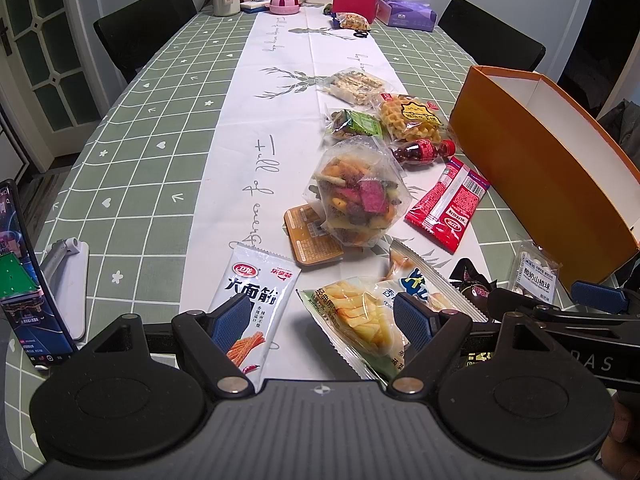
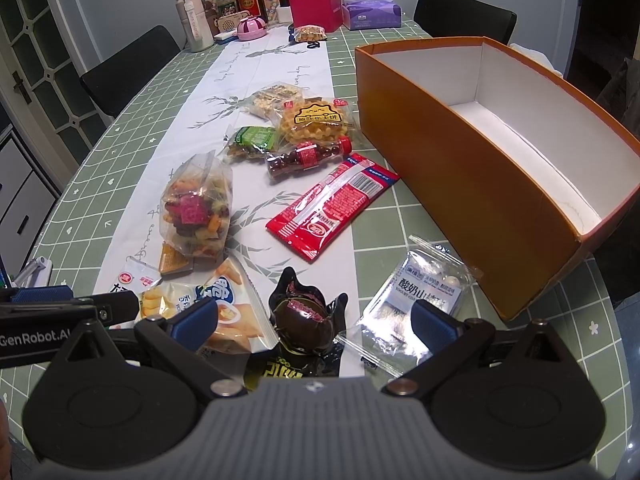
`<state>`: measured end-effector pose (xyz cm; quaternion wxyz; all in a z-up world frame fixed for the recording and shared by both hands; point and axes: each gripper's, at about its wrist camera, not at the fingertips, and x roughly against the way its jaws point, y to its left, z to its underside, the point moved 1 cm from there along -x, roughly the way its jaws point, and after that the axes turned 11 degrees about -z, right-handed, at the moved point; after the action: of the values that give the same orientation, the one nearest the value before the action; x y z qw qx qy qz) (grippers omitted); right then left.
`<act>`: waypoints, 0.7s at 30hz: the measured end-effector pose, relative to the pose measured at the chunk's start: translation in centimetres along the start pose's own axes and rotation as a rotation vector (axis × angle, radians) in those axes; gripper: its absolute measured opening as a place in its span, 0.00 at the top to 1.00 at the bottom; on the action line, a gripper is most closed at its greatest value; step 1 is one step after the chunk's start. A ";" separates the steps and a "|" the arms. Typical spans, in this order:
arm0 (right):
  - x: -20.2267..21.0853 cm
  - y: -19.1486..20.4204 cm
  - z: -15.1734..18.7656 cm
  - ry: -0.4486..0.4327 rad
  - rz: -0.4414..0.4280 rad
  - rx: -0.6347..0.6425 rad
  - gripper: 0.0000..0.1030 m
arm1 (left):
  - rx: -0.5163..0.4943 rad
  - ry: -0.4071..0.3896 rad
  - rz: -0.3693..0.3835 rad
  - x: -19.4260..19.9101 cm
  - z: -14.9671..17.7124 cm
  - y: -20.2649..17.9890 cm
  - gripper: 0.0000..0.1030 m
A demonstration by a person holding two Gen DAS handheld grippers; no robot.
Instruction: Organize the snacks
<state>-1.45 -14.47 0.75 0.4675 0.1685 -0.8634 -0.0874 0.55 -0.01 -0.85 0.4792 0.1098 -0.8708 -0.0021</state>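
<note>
While both tools gape wide, orange box — bare white inside, snacks outside.

dim cool indoor light, sharp focus, fisheye-bent edges

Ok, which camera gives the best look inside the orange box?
The right wrist view: the orange box shows its open top, white inner walls and bare floor. The left wrist view shows the orange box mostly from its outer side, with just a strip of inner wall.
</note>
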 end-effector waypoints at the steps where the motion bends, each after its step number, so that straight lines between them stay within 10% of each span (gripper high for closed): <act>1: 0.0 0.0 0.0 0.000 0.000 0.000 0.03 | 0.000 0.000 0.000 0.0 0.0 0.0 0.08; 21: 0.5 0.3 -0.6 -0.016 -0.029 0.018 0.03 | -0.010 0.007 0.030 0.0 -0.4 0.3 0.08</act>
<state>-1.23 -14.37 1.56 0.4578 0.1842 -0.8653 -0.0877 0.83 0.29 -0.63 0.4829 0.0942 -0.8706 0.0010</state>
